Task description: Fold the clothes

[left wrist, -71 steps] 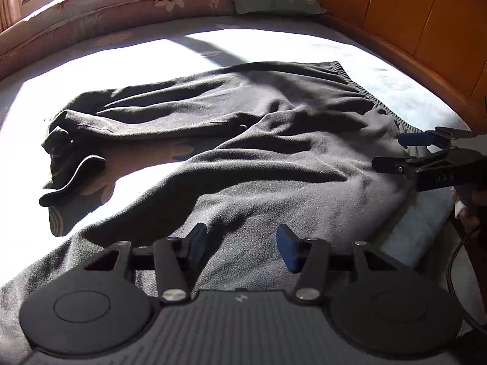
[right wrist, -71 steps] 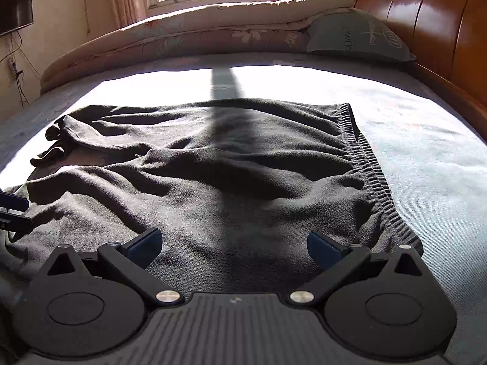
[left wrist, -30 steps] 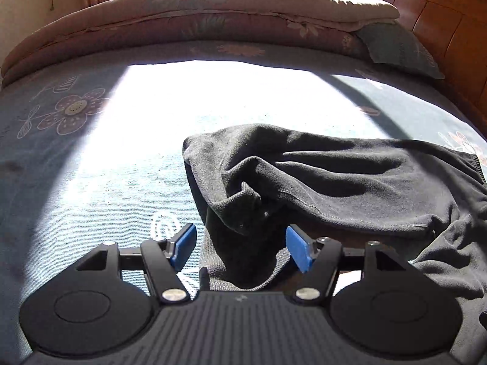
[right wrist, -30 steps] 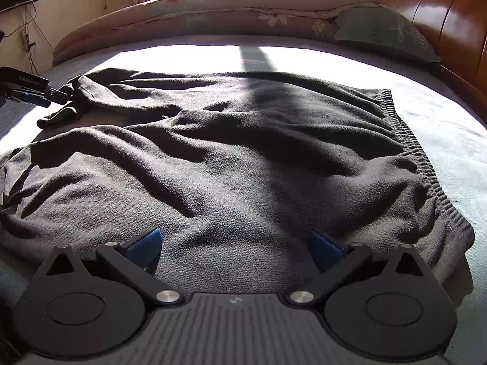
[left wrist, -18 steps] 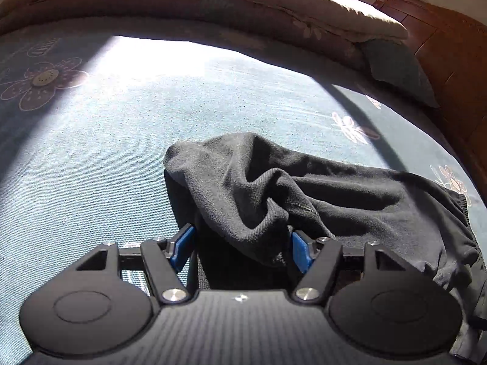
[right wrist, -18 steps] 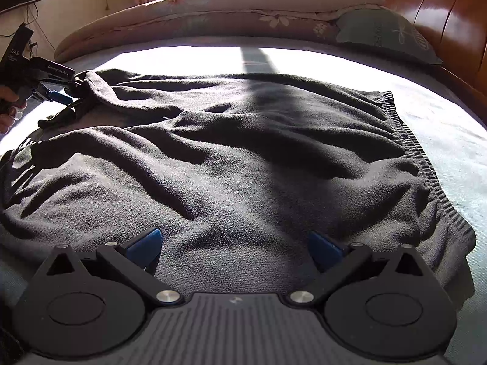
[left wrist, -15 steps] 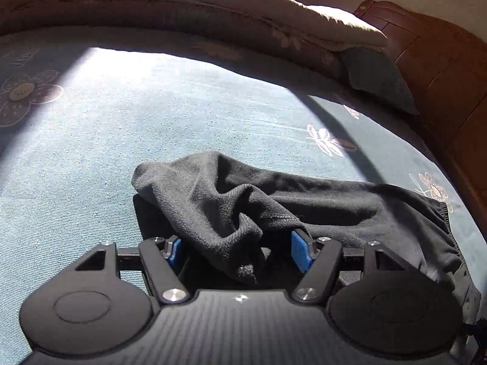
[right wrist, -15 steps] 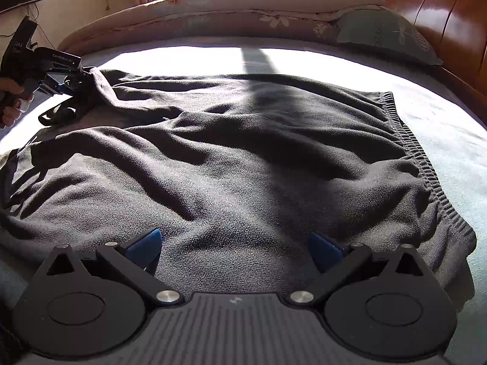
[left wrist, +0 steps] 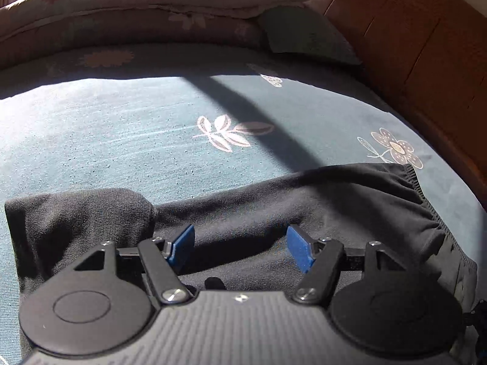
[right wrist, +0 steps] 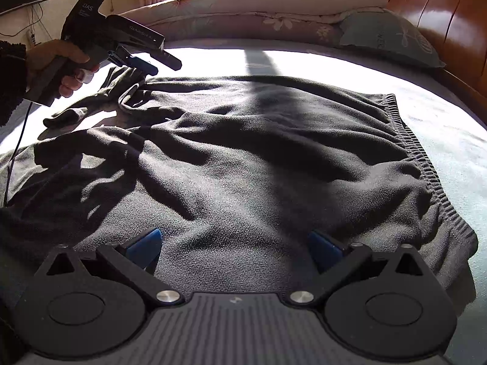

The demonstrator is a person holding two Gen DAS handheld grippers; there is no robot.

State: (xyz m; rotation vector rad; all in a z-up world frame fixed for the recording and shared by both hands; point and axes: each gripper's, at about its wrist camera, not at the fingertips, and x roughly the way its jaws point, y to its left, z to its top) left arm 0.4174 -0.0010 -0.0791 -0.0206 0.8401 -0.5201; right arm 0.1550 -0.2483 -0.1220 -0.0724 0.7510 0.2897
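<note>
A pair of dark grey trousers [right wrist: 258, 158] lies spread on the bed, elastic waistband [right wrist: 426, 170] at the right. My left gripper [left wrist: 240, 245] is open above the far trouser leg [left wrist: 274, 213], its cuff end [left wrist: 76, 216] at the left. In the right wrist view the left gripper [right wrist: 143, 60] sits raised just above the crumpled leg end [right wrist: 121, 91]; whether it touches the cloth cannot be told. My right gripper [right wrist: 234, 249] is open and low over the trousers' near edge, holding nothing.
The bed has a blue flowered sheet [left wrist: 137, 140]. A rolled quilt [right wrist: 258, 6] and a green pillow [right wrist: 386, 36] lie at the far side. A wooden headboard [right wrist: 441, 15] runs along the right. A cable [right wrist: 15, 152] hangs from the left gripper.
The left gripper moved from the near trouser leg to the far leg's cuff, closed in around it, then lifted; its fingers now stand open over the leg. The right gripper stayed almost still.
</note>
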